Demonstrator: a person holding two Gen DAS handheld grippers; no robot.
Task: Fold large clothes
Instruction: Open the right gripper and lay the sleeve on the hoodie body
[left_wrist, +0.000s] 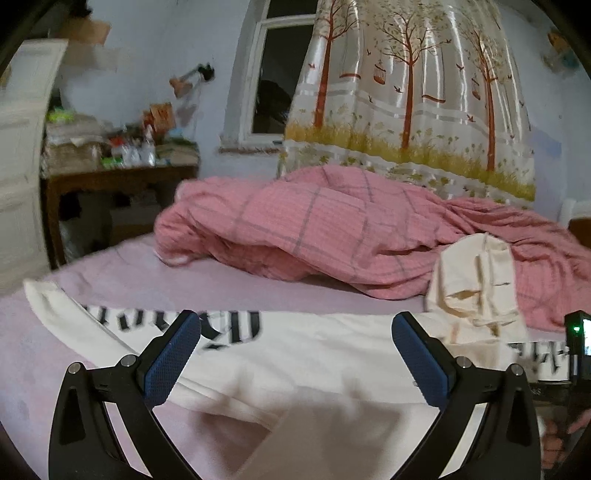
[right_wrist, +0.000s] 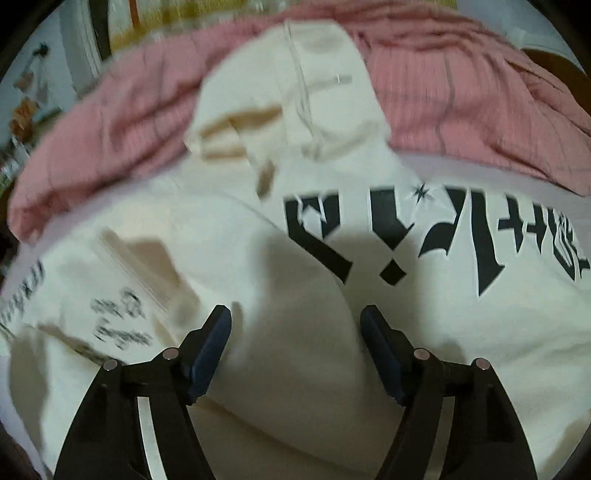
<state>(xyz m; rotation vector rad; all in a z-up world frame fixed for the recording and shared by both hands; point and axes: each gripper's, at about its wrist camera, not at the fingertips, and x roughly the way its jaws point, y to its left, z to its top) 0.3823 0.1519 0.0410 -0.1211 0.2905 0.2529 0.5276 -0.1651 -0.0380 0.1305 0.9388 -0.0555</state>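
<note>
Pink sheeting (left_wrist: 122, 273) covers the bed, with a rumpled pink checked quilt (left_wrist: 295, 229) pushed back, apparently to leave room for folding. A cream hoodie (right_wrist: 258, 236) with black lettering is spread flat there, its hood (right_wrist: 291, 96) resting against the quilt. The right gripper (right_wrist: 295, 343) is held over the hoodie's body, jaws apart and empty; the left gripper (left_wrist: 295, 350) is likewise spread wide, nothing clamped, above the near edge.

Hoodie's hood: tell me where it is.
In the right wrist view the hood sits top centre, resting against the pink quilt, above the black lettering.
</note>
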